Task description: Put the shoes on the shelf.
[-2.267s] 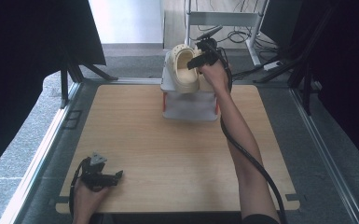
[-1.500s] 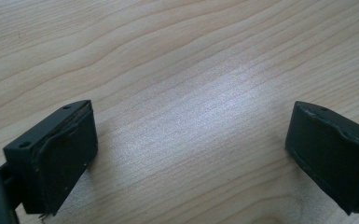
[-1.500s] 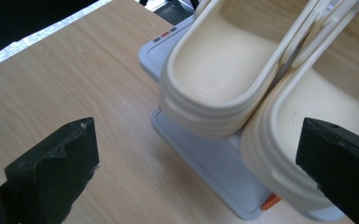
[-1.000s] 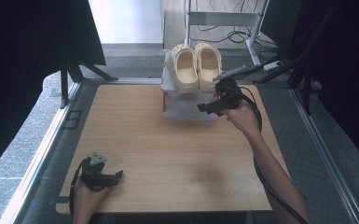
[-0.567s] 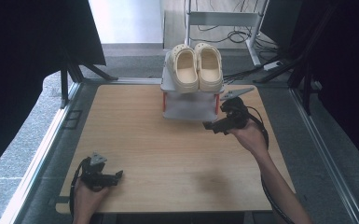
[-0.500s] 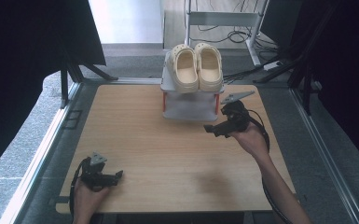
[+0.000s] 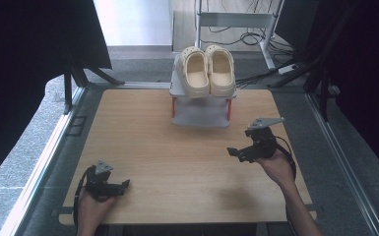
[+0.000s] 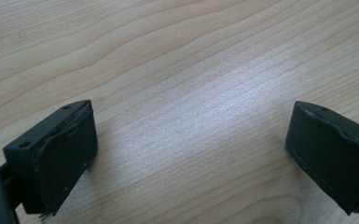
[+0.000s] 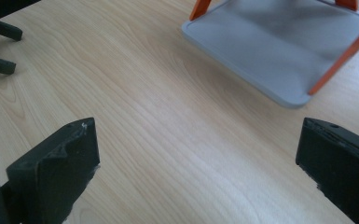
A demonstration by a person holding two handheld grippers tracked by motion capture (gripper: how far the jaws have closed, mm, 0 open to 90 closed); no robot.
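Both claws (image 9: 196, 168) wide open, empty

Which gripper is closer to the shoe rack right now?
Right. The right gripper hovers just short of the shoe rack, off its right front corner; the left gripper sits at the table's near left edge.

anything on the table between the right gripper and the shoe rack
Nothing. In the high view only bare wood separates the right gripper from the rack holding the shoes; the right gripper view shows the same bare table.
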